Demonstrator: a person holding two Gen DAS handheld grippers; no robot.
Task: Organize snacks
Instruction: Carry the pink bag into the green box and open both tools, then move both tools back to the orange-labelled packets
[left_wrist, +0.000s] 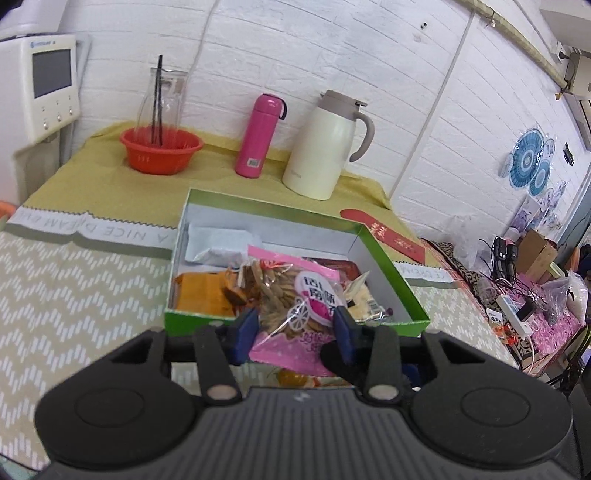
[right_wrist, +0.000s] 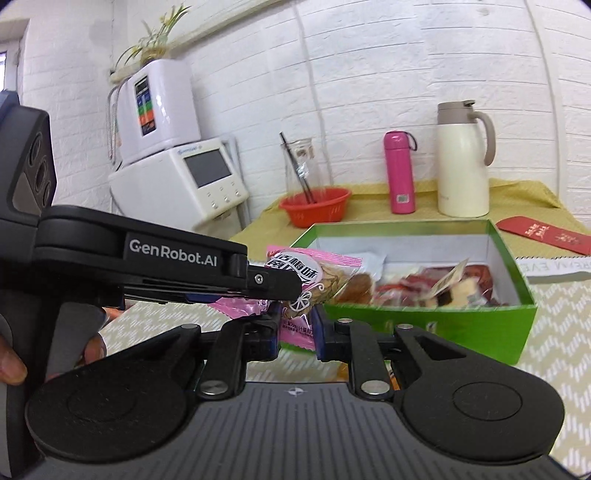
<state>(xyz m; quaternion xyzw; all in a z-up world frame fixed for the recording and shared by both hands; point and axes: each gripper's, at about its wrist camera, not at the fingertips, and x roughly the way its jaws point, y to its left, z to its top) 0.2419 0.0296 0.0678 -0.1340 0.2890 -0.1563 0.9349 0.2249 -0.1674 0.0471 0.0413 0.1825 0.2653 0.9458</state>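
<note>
A pink snack bag (left_wrist: 295, 306) with a clear window showing small biscuit sticks is held low in the centre of the left wrist view, just in front of the near wall of the green box (left_wrist: 384, 258), and it is pinched from both sides. The left gripper (left_wrist: 295, 325) is seen with its blue pads (left_wrist: 245, 328) pressed against the bag's flanks, the fingers set fairly narrow around the filled middle; in the right wrist view the right gripper (right_wrist: 297, 328) is closed narrowly on the bag's (right_wrist: 299, 325) lower crimped edge, while the left gripper's black finger crosses from the left of that frame over the top of the packet. The box is already partly filled — an orange packet (left_wrist: 201, 291) at its near left, a white pouch (left_wrist: 218, 243) further back, wrapped pieces on the right. The bag is judged to be light, soft and slippery: its film will crumple and slide under the pads, and the biscuits inside are brittle, so hard squeezing is best avoided. Hold is better taken on the flat sealed seams than across the filled window. At the top of the frame a pink flask (left_wrist: 260, 136), a cream thermal jug (left_wrist: 325, 147) and a red basket (left_wrist: 160, 149) stand well behind the box — all untouched.
</note>
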